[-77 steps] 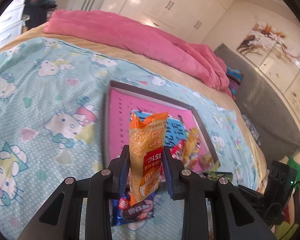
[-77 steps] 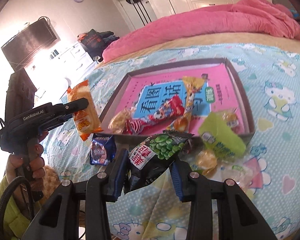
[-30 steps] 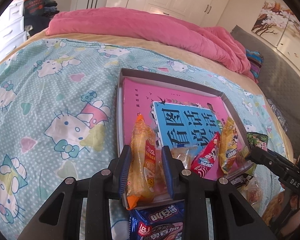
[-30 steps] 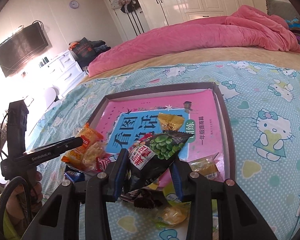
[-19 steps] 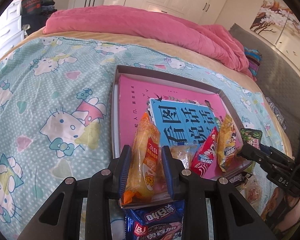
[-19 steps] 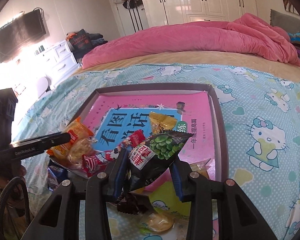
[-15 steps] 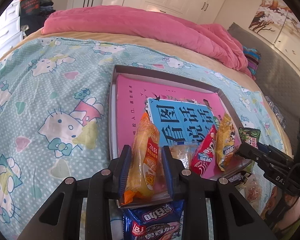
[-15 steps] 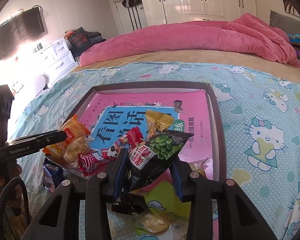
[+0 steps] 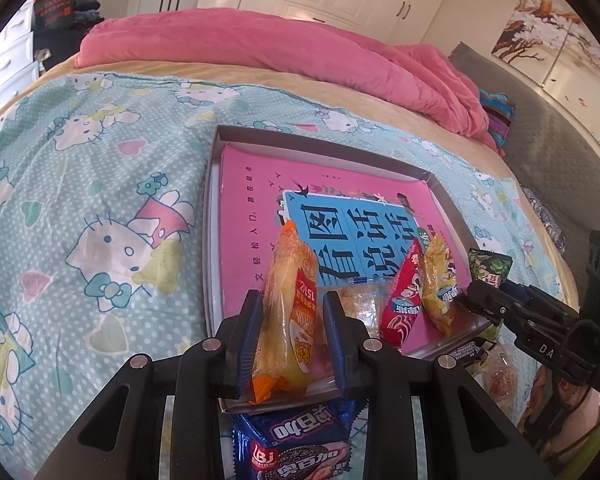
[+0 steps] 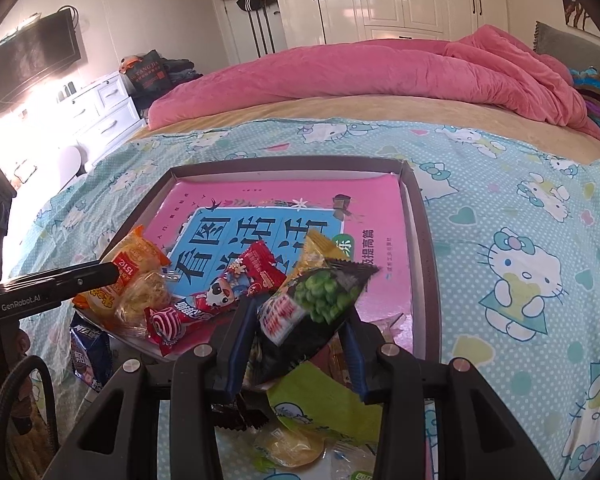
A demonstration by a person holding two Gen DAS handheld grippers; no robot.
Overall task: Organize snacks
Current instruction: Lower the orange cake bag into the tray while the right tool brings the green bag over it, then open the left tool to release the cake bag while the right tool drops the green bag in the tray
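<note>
My left gripper [image 9: 292, 320] is shut on an orange snack packet [image 9: 290, 312] and holds it over the near left corner of the grey tray [image 9: 320, 144]; the packet also shows in the right wrist view [image 10: 128, 272]. My right gripper [image 10: 298, 326] is shut on a black green-pea packet [image 10: 312, 312], held over the tray's near edge [image 10: 420, 208]; it also shows in the left wrist view [image 9: 490, 268]. A red packet [image 9: 404, 300], a yellow packet [image 9: 440, 284] and a clear wrapped biscuit [image 9: 360, 300] lie in the tray on a pink book [image 9: 260, 208].
A blue cookie packet [image 9: 296, 444] lies on the Hello Kitty sheet [image 9: 80, 200] just before the tray. A green packet [image 10: 320, 400] and other small snacks [image 10: 292, 444] lie under my right gripper. A pink duvet [image 10: 360, 72] is bunched at the far side of the bed.
Both grippers have moved forward over the tray with their packets. The orange packet has come down from upright in the air to low over the tray's near left corner.
</note>
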